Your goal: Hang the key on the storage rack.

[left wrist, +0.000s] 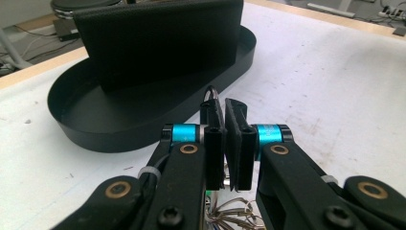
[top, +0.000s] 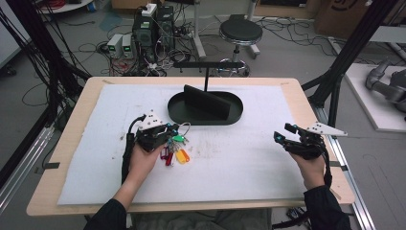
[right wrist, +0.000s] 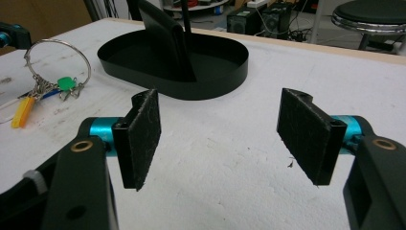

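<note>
White padding covers the wooden bench (top: 72, 125), which fills the middle of the high view. Left of centre there, the left claw (top: 168, 131) is clamped on a metal key ring (top: 182, 129); the ring rises from the jaw tips while a bunch of green, red and yellow tags (top: 175, 149) hangs below it, just over the padding. The keys themselves are too small and tangled to tell apart. In the left gripper view the two black pads (left wrist: 211, 143) stand pressed almost together in the centre of the frame, with only a thin arc of the ring (left wrist: 211, 91) showing above them and a snarl of wire loops (left wrist: 232, 211) cut off at the bottom edge; the tags are hidden behind the claw's body.

Above centre in the high view sits a black oval tray (top: 178, 112) with an upright black slab (top: 207, 101) inside it and a thin T-shaped post (top: 206, 72) behind; the foot of the post is hidden by the slab. The tray is near the ring but apart from it.

At the right of the high view, the right claw (top: 286, 133) is held just above the padding, well away from the keys, its jaws spread wide with nothing between them. The right gripper view shows its pads (right wrist: 142, 139) apart over bare padding, and in the upper left of that frame the ring (right wrist: 60, 62) with the green tag (right wrist: 66, 84); the left claw that holds it is cut off at the frame's edge.
</note>
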`<state>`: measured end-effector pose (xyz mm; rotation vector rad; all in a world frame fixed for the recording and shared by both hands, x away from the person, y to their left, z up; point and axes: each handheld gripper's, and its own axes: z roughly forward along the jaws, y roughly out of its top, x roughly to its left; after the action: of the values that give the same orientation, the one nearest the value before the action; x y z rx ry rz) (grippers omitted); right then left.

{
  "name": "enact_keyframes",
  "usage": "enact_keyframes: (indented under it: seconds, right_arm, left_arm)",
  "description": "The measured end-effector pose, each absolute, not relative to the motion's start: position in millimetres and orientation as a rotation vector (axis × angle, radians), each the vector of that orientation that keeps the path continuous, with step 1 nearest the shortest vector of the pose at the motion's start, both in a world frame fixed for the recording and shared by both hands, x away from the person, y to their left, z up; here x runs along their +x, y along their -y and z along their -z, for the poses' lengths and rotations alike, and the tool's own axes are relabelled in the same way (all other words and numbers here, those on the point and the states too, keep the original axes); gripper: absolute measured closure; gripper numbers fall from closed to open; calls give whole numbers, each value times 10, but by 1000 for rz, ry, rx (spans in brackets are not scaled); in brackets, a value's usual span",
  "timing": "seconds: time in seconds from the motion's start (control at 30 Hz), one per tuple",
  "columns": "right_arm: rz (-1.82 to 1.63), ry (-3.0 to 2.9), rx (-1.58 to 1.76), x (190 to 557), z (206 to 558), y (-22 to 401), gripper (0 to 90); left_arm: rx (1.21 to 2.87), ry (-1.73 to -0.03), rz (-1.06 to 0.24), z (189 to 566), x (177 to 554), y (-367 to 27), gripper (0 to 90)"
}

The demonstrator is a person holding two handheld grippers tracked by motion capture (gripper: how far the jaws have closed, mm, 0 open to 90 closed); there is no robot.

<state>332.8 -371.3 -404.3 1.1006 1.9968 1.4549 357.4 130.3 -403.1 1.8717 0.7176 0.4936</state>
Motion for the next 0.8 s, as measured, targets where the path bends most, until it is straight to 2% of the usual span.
enact_keyframes:
  seconds: [0.27, 0.37, 0.8]
  right_arm:
    - [-1455, -2001, 1105, 3328, 4046, 3707, 324]
    - [-1454, -2004, 1101, 3332, 4049, 3703, 324]
    - [-1452, -2013, 1102, 3338, 4055, 3694, 324]
  left_arm:
    - [1884, -726, -479, 4070, 3621, -1307, 847]
    - [1912, -749, -454, 4113, 3655, -1289, 796]
    - [1932, -760, -463, 4139, 3678, -1274, 828]
